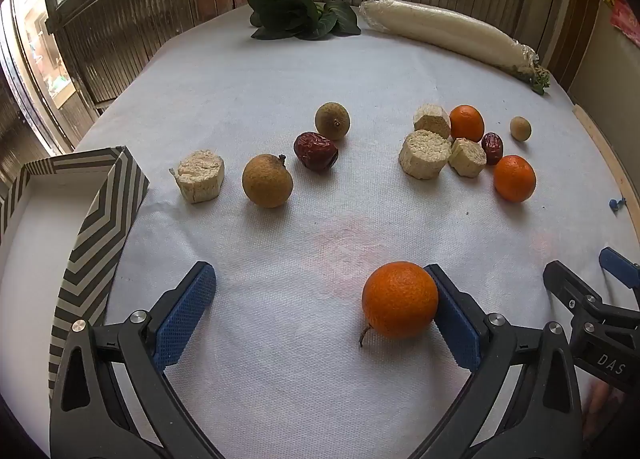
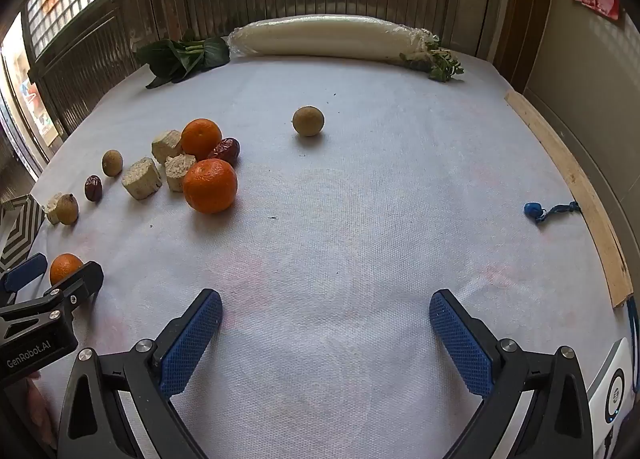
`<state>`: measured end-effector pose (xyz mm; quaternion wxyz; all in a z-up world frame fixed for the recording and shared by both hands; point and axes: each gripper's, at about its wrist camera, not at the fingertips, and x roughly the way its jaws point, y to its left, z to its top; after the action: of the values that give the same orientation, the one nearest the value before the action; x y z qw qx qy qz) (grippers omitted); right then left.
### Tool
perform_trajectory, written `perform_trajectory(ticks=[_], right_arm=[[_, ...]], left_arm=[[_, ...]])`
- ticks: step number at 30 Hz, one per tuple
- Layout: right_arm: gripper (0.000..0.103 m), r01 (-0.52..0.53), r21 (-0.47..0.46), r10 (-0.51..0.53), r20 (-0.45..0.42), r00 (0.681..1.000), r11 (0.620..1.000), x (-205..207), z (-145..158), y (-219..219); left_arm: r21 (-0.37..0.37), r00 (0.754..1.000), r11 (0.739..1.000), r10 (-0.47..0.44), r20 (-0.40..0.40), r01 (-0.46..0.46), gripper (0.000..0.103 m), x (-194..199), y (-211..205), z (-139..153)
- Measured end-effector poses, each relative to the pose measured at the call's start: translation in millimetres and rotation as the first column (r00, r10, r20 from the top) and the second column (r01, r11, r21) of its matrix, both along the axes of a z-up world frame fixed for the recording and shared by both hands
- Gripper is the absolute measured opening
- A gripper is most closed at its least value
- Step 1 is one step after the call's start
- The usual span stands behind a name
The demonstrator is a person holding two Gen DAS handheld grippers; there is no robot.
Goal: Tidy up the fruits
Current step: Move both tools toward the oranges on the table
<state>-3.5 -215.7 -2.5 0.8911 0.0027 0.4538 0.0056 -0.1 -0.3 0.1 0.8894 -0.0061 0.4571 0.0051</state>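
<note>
My left gripper (image 1: 320, 299) is open; an orange (image 1: 399, 299) lies on the cloth between its jaws, touching the right pad (image 1: 454, 319). It also shows in the right wrist view (image 2: 64, 267). Further off lie two more oranges (image 1: 514, 178) (image 1: 466, 123), two brown longans (image 1: 267, 180) (image 1: 332, 121), a small longan (image 1: 520, 128), two red dates (image 1: 315, 151) (image 1: 492, 147) and several pale sugarcane chunks (image 1: 425, 153). My right gripper (image 2: 326, 333) is open and empty over bare cloth. A longan (image 2: 308, 121) lies ahead of it.
A zigzag-striped box (image 1: 96, 235) with a white inside stands at the left. Leafy greens (image 1: 300, 17) and a wrapped white radish (image 1: 444, 33) lie at the far edge. A wooden strip (image 2: 572, 187) and a blue cord (image 2: 536, 211) are at the right.
</note>
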Motion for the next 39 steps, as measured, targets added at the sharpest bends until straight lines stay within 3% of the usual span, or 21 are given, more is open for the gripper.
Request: perform_trajectory(ticks=[6,19,31,39], right_arm=[[0.103,-0.046,0.007,0.046,-0.026,0.999,0.999,-1.4,4.0,5.8],[0.102,-0.088,0.026,0.087,0.035,0.996,0.996,-9.0,43.7,19.4],[0.101,-0.103,0.004,0.102,0.047,0.994,0.995,-3.4,58.1,30.4],[0.095,-0.112,-0.005,0.112,0.043,0.993,0.994,-1.0,56.9,29.6]], left_arm=[[-0.011,0.996,0.999,-0.035,-0.076,0.034,0.102,-0.1,-1.2,5.8],[-0.085,0.992,0.991,-0.110,-0.065,0.104,0.102,-9.9,20.8,49.6],[-0.058,0.992,0.993,-0.102,-0.074,0.098,0.102,-14.7,21.2,54.3],[-0.048,0.991,0.994,-0.100,-0.090,0.096,0.102,-16.1,14.9,52.7]])
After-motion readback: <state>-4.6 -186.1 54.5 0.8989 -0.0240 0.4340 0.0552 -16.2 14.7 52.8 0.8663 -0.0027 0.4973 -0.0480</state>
